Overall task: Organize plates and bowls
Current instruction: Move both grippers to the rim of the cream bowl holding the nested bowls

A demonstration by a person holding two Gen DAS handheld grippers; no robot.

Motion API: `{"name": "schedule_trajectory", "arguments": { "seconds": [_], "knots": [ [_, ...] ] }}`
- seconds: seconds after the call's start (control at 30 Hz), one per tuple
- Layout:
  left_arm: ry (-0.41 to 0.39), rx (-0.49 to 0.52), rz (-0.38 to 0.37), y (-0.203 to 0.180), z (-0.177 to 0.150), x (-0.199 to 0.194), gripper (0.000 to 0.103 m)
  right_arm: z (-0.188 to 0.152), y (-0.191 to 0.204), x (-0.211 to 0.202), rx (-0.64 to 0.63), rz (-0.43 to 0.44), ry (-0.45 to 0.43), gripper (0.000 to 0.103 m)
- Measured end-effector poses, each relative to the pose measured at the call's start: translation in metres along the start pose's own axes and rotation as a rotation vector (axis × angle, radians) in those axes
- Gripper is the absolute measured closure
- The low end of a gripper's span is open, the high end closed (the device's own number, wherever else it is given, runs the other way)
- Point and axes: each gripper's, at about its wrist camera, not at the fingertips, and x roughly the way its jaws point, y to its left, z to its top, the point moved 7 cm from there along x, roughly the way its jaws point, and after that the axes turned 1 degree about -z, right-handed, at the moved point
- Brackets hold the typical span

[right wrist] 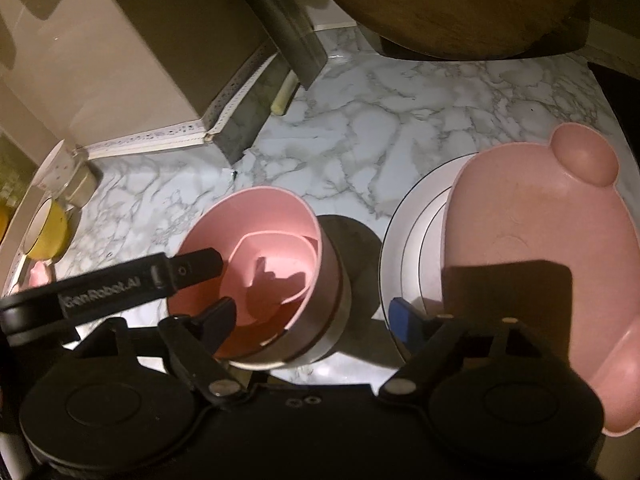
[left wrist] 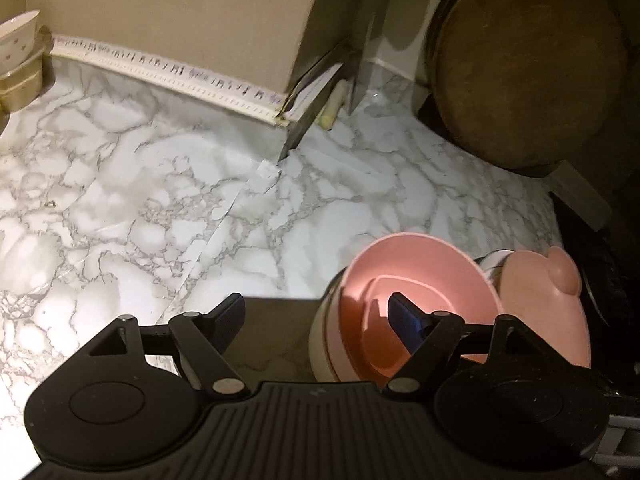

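A stack of nested pink bowls point(right wrist: 276, 264) stands on a pale bowl on the marble counter. My right gripper point(right wrist: 312, 312) is open and straddles the stack's near right wall, with its left finger inside the top bowl and its right finger outside. In the left wrist view the same pink bowls point(left wrist: 432, 280) sit at the lower right. My left gripper point(left wrist: 316, 308) is open, its right finger inside the bowl and its left finger outside. Neither gripper's pads press on the wall. A pink bear-shaped plate point(right wrist: 540, 260) lies on white plates point(right wrist: 412, 240) just right of the bowls.
A round wooden board point(left wrist: 528, 64) leans at the back right, with a cleaver point(left wrist: 316, 104) propped against the wall corner. Small patterned bowls point(left wrist: 20, 36) and a yellow bowl point(right wrist: 48, 232) stand at the far left. Bare marble counter point(left wrist: 160, 180) stretches left of the stack.
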Motion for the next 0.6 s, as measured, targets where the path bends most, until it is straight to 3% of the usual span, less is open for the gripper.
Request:
{"name": "schedule_trajectory", "arguments": {
  "seconds": [0.4,0.53,0.6],
  "knots": [
    [0.022,-0.01,0.001,-0.001,-0.004,0.017,0.027,-0.003,0.006,0.019,-0.003,0.005,0.045,0.032],
    [0.035,0.003,-0.005,-0.005,-0.005,0.021,0.037,-0.003,0.007,0.022,-0.012,0.002,0.055,0.035],
    [0.039,0.016,-0.004,-0.007,-0.005,0.023,0.04,-0.003,0.008,0.023,-0.012,0.003,0.061,0.042]
  ]
}}
